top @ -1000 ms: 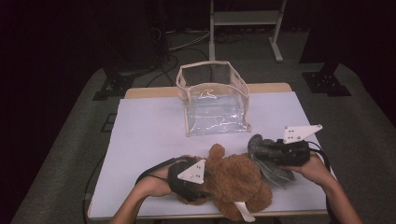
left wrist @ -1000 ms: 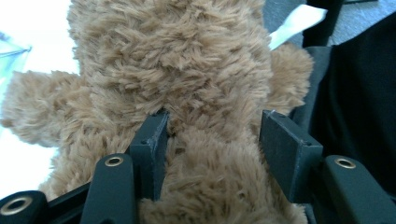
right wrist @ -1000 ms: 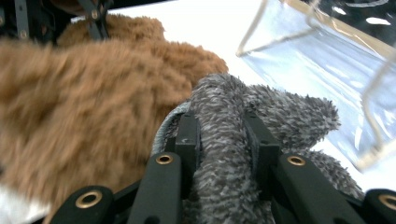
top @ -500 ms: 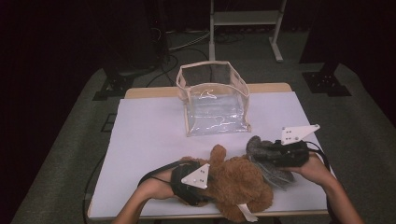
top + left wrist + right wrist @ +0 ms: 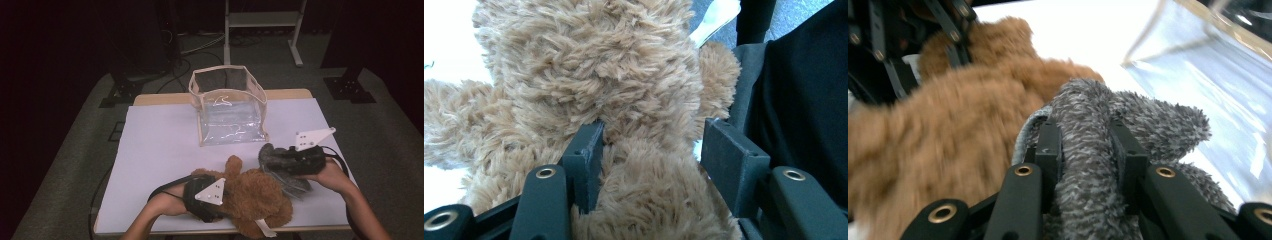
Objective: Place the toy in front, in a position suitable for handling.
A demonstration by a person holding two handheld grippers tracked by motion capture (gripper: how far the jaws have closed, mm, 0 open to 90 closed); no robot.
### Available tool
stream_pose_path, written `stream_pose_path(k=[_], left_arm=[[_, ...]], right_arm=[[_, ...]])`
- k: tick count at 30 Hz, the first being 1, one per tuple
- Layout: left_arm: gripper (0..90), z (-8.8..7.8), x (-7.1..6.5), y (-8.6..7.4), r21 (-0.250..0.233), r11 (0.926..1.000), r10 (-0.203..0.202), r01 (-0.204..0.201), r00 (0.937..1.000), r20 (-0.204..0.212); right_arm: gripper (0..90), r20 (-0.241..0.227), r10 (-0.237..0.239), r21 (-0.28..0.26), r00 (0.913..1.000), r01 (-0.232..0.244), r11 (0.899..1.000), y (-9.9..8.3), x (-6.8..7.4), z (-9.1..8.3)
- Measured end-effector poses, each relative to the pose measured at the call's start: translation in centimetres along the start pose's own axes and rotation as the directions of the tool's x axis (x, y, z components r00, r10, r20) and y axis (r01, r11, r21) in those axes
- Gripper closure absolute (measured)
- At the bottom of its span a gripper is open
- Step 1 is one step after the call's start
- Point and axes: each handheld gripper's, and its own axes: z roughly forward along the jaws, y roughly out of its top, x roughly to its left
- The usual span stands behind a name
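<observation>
A shaggy brown teddy bear [image 5: 255,200] lay at the near edge of the table [image 5: 160,150], its long tan pile matted in tufts, one rounded ear pointing toward the table's middle and a pale fabric tag hanging off the front edge. The left tool [image 5: 207,200] sat against the bear's left side; in the left gripper view its flat black pads [image 5: 586,160] pressed into a thick fold of the fur, so it was clenched on the bear [image 5: 614,90]. The right tool [image 5: 285,159] gripped a grey plush toy [image 5: 275,160], a smaller piece with short, nubbly salt-and-pepper pile; in the right gripper view both pads were sunk into a rounded lobe of it [image 5: 1088,150], with the brown fur [image 5: 938,140] touching it at the left. The grey toy lay just beside the bear's right shoulder, on the table's right half. Behind both, near the middle of the table, stood a clear plastic bag [image 5: 227,107], box-shaped and open at the top, with beige piping along its rim and glossy, creased walls. It stood near the grey toy but apart from it. The white table covering was smooth and bare to the left of the bag and the bear, with open room there; the bear overhung the front edge, and the right hand [image 5: 332,175] rested close to the right edge. Dark floor, cables and a metal stand [image 5: 262,25] lay beyond the table's far side.
</observation>
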Motion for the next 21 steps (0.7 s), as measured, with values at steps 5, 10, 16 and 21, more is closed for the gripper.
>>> stream_pose_path(k=[5,10,16,21], left_arm=[[43.1,0.1,0.0,-0.1,-0.015,0.9999,-0.006,0.006,0.9999,-0.008],[44.4,0.6,0.4,0.3,-0.009,0.9999,-0.006,0.006,0.9997,-0.026],[44.6,1.3,0.7,1.2,0.024,0.9997,0.005,-0.004,0.9998,-0.019],[44.6,1.4,0.7,1.1,0.010,1.0000,0.000,0.000,0.9998,-0.018]], right_arm=[[70.1,-0.029,-0.005,0.068,0.9996,0.007,0.998,-0.2,0.1,1.7],[70.3,-0.012,0.021,0.042,0.9997,-0.020,0.999,-0.5,-0.2,-0.2],[70.2,-0.049,-0.014,0.007,0.9987,0.014,1.000,1.8,0.5,-0.2],[70.3,-0.075,-0.037,0.095,0.9965,0.044,0.995,1.9,1.0,1.2]])
